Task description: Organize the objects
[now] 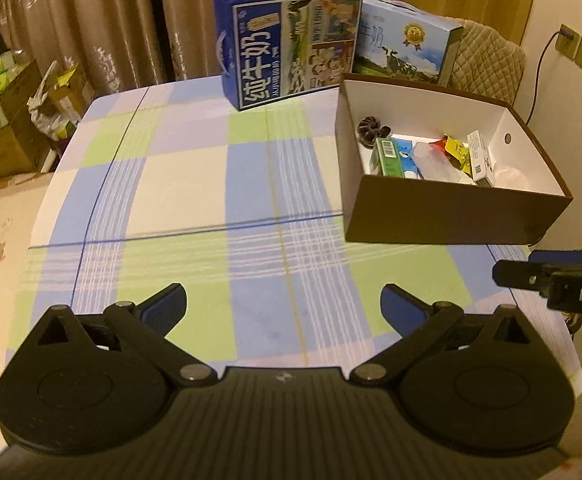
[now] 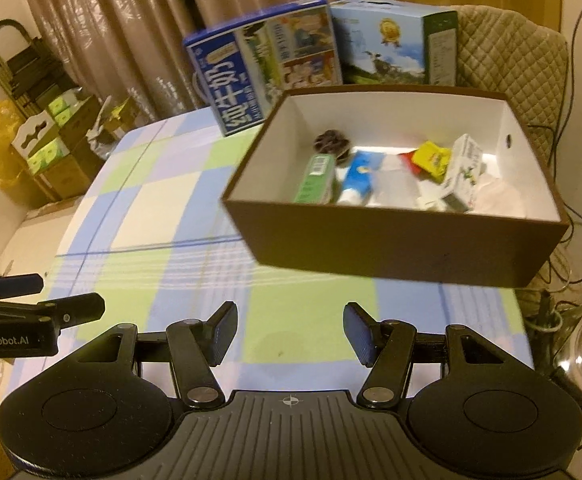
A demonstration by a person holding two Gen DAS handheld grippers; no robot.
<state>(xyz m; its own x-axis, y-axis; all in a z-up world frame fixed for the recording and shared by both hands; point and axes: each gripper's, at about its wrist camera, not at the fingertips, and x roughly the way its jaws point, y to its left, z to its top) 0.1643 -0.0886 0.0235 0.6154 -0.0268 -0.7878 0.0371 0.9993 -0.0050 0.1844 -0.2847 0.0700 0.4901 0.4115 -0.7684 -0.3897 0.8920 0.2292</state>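
Two grippers are in view, and both are empty. Your left gripper [image 1: 283, 312] hovers over the near part of the checked tablecloth [image 1: 195, 184] with its fingers spread wide and nothing between them; your right gripper [image 2: 289, 334] stands likewise, fingers apart, facing the brown box [image 2: 403, 240] at the right of the table.

The task's things sit inside that box: a green carton [image 2: 315, 180], a blue-and-white carton [image 2: 357, 178], a yellow packet [image 2: 433, 160], a white carton with green print [image 2: 463, 172] and a dark round item [image 2: 331, 142] at the far left corner (what it is cannot be told from these views). They lie loose and touching one another, not in rows.

Two milk cases, a blue milk case [image 1: 287, 48] and a pale milk case [image 1: 407, 46], stand at the far edge, just beyond the box. No loose item is visible on the cloth.

Judgement: collection into the box appears finished or nearly so, and you are between picks. Your next move calls for checking the table outside these views for stragglers; failing that, reach the right gripper over the box's near wall, clearing the rim, to straighten the contents.
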